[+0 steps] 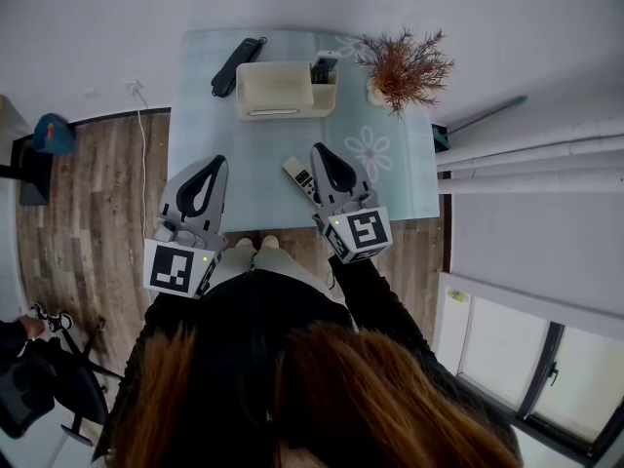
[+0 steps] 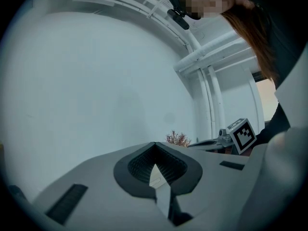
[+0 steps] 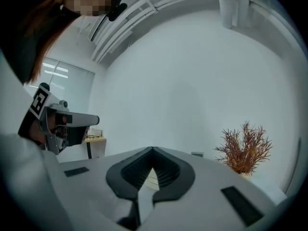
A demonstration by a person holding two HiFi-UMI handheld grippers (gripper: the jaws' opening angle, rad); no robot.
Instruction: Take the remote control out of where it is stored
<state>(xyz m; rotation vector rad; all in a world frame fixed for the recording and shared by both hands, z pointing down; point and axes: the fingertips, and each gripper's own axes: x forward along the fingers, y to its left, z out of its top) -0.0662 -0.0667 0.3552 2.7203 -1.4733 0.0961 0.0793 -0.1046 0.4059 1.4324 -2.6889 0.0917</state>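
Tabletop [image 1: 255, 159] shows white remote [image 1: 300, 179] lying outside beige box [image 1: 278, 91], just beside right gripper [image 1: 320, 150]. Fingers of it & left gripper [image 1: 216, 161] are clenched, empty; prob. done, so withdraw w/o nudging white remote.

Matt plastic, wood grain
The left gripper [image 1: 215, 162] and right gripper [image 1: 320, 150] showed matt grey plastic with black ribbed pads [image 3: 168, 173] — the storage box [image 1: 275, 90] was smooth cream plastic, the floor [image 1: 88, 193] brown wood-grain planks.

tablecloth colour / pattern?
Tablecloth: pale blue with white flower prints. Head view shows it best.
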